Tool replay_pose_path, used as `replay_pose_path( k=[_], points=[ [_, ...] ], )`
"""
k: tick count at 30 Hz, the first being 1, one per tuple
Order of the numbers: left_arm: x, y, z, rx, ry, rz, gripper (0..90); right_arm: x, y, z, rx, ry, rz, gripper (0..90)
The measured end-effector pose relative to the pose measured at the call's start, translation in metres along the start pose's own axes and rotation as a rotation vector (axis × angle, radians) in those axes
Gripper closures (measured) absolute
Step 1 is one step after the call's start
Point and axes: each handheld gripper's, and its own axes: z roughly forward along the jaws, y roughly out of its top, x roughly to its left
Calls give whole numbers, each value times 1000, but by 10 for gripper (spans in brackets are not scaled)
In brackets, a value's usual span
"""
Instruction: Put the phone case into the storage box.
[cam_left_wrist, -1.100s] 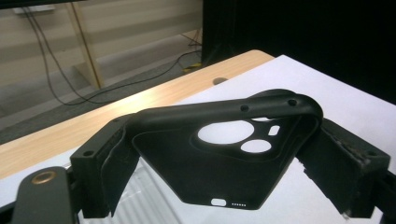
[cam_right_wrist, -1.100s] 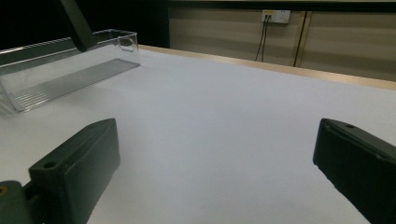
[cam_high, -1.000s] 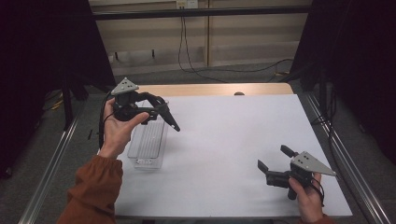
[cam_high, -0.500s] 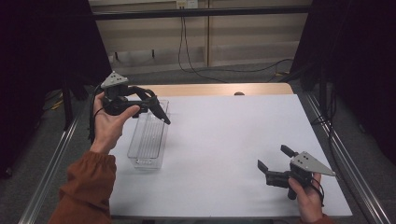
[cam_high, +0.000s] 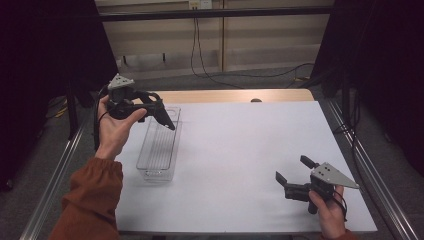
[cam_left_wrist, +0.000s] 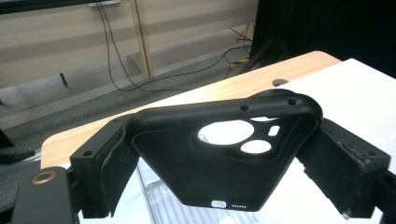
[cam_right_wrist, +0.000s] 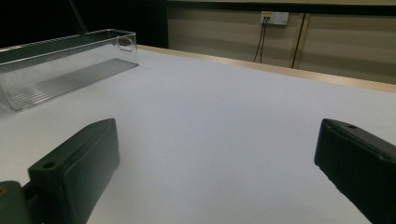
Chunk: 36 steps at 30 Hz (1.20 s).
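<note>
A black phone case (cam_left_wrist: 219, 158) with camera cut-outs is clamped across its width between the jaws of my left gripper (cam_left_wrist: 224, 175), and the case bows from the squeeze. In the high view the left gripper (cam_high: 152, 110) hangs in the air over the far end of a clear plastic tray (cam_high: 159, 150), with the phone case (cam_high: 164, 118) sticking out toward the table. My right gripper (cam_high: 292, 169) rests low over the white table (cam_high: 240, 145) at the near right, open, nothing between its jaws. In the right gripper view the right gripper (cam_right_wrist: 217, 168) faces bare tabletop.
The clear tray (cam_right_wrist: 60, 65) lies lengthwise at the table's left and looks empty. A wooden strip (cam_high: 235, 96) borders the table's far edge, with metal rails along both sides. Cables trail over the floor behind.
My left gripper has risen and drawn back to the far left with the phone case still in its jaws. The right gripper has stayed put.
</note>
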Motion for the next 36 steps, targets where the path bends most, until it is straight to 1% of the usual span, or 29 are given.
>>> replay_pose_path(
  k=[3, 9, 15, 17, 20, 21, 23, 27, 29, 30, 31, 35, 36],
  points=[
    [3, -1, 4, 6, 13, -6, 147, 1, 0, 0, 0, 5, -2, 0],
    [5, -1, 15, 15, 38, -20, 146, 0, 0, 0, 1, 5, -4, 0],
    [7, -2, 27, 23, 62, -45, 146, 1, 0, 0, -1, 8, -8, 0],
    [8, -1, 31, 26, 82, -49, 146, 1, 0, 0, -1, 10, -8, 0],
    [9, -2, 35, 29, 94, -56, 146, 1, 0, -1, -1, 9, -8, 0],
    [10, -2, 37, 26, 92, -65, 146, 1, 0, -1, 0, 10, -8, 0],
    [10, -3, 41, 32, 101, -62, 146, 1, 0, -1, 1, 9, -4, 0],
    [9, -2, 46, 29, 113, -67, 144, 1, 0, -1, 0, 14, -7, 0],
    [8, -3, 49, 38, 128, -58, 145, 1, 0, -1, 1, 14, -9, 0],
    [9, -3, 51, 40, 137, -60, 145, 1, 0, -1, 1, 14, -9, 0],
    [9, -4, 53, 41, 137, -70, 145, 1, 0, -1, -1, 12, -4, 0],
    [11, -4, 59, 45, 149, -83, 145, 0, 0, -1, -2, 11, -3, 0],
    [11, -5, 61, 49, 155, -76, 145, 0, 0, -1, -2, 10, -3, 0]
  ],
)
